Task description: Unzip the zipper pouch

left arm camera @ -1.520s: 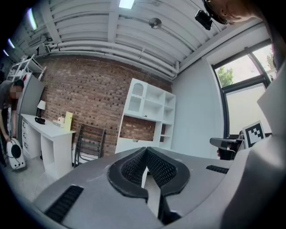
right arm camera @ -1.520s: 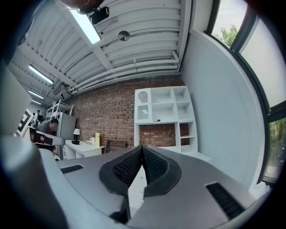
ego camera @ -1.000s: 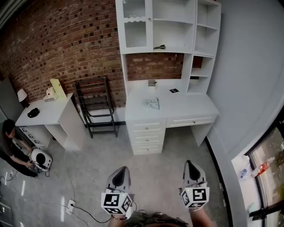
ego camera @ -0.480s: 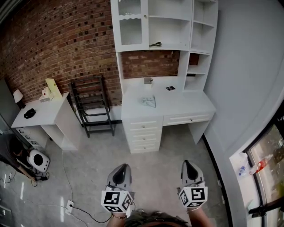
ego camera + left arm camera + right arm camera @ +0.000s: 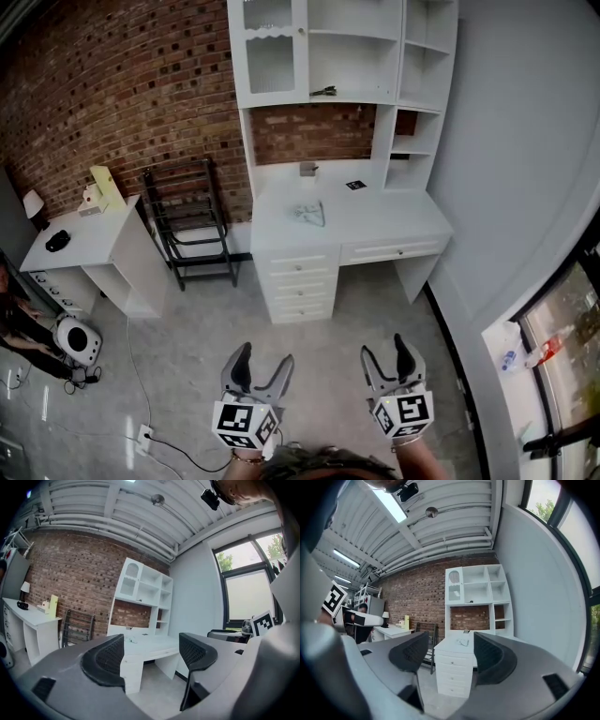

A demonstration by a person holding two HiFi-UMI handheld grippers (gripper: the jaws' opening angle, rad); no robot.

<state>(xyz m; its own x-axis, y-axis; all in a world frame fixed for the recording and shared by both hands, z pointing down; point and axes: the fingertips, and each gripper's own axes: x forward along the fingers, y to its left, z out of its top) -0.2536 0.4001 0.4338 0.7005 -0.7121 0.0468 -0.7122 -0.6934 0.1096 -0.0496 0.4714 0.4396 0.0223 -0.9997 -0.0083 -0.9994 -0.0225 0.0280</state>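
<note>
Both claws open and empty; zipper pouch out of reach on the desk.

The left claw (image 5: 263,359) and right claw (image 5: 385,348) are held level, side by side, low in the head view. The jaws of each have just been opening and now stand moderately apart, with nothing between the pads. The zipper pouch (image 5: 310,213) lies flat on the white desk (image 5: 384,223), well ahead of both claws and across a stretch of grey floor (image 5: 361,314), roughly on the line between them. It sits nearer the desk's left end, over the drawer stack. In the right gripper view it shows far off in the gap between the jaws. In the left gripper view it shows just inside the left jaw. Neither claw touches the pouch or the desk.
</note>
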